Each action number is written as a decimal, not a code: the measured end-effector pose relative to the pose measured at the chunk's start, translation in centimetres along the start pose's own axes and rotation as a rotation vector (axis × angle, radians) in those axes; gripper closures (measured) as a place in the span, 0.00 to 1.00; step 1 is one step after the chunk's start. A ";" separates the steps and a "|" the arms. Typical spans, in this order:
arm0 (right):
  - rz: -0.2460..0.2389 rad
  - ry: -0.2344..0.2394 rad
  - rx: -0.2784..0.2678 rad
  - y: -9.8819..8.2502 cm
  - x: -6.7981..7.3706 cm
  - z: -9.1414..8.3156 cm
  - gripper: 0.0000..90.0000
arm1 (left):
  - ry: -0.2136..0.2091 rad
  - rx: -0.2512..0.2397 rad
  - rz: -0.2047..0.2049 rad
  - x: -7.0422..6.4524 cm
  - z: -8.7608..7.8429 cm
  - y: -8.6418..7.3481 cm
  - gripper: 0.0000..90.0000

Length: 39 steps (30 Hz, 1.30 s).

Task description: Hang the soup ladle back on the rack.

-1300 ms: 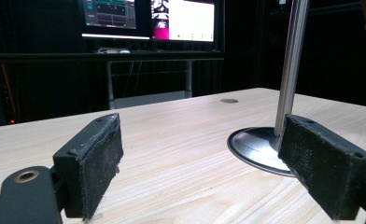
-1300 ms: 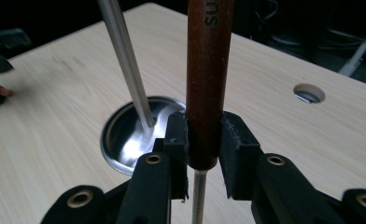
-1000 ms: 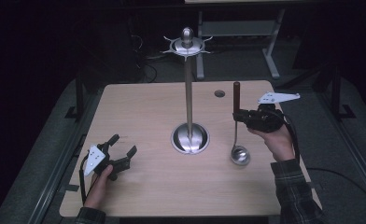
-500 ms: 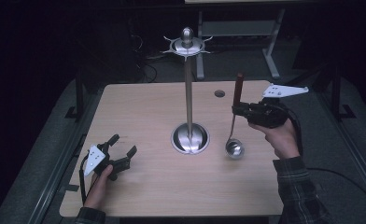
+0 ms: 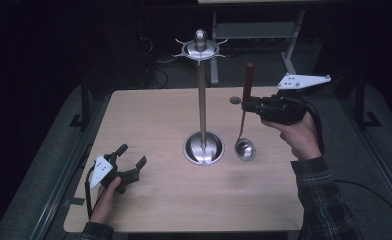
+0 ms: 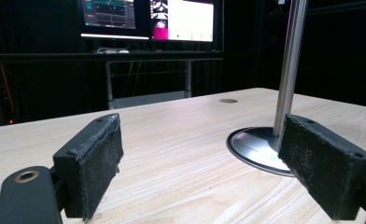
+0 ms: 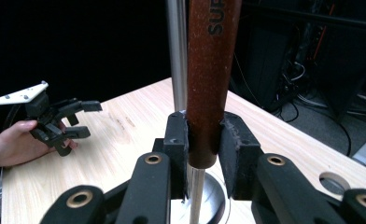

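The right gripper [image 5: 247, 104] is held up over the right half of the wooden table [image 5: 149, 120], its jaws clamped on the brown wooden handle of a ladle [image 5: 245, 149]. In the right gripper view the handle [image 7: 212, 70] stands upright between the two pads, which press on it from either side near its lower end, where the thin metal shaft begins. In the high view the ladle hangs straight down from that grip, its round steel bowl just to the right of the base of the utensil stand [image 5: 203, 145]; whether the bowl touches the table cannot be told. The stand is a tall metal pole on a round, shiny base at the middle of the table, with a ring of hooks at its top, and the ladle's handle reaches roughly half the pole's height.

The left gripper [image 5: 131, 162] rests low at the near left of the table, well apart from the ladle and stand. Its jaws are spread wide with nothing between them; the left gripper view shows bare tabletop between the pads [image 6: 95, 163].
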State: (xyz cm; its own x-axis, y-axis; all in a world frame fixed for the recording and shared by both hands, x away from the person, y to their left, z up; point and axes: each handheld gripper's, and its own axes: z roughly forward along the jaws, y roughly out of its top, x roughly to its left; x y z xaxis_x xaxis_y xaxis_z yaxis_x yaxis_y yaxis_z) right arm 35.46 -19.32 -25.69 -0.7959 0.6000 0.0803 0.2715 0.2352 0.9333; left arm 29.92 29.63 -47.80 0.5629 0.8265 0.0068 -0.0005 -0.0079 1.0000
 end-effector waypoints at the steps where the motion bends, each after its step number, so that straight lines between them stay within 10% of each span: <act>1: -0.004 0.005 -0.001 0.3 0.1 0.1 0.81 | 0.000 0.001 0.001 0.0 0.0 0.0 0.15; 39: -0.060 0.046 0.032 4.8 1.1 3.6 0.81 | 0.000 0.001 0.002 0.0 0.0 0.0 0.15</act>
State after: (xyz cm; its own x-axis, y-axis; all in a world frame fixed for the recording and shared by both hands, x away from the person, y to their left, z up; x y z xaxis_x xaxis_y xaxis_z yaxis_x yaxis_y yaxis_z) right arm 37.80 -14.76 -22.37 -0.8355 0.5480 0.0410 0.2389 0.2949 0.9252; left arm 29.91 29.60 -47.80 0.5626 0.8267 0.0088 -0.0010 -0.0100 0.9999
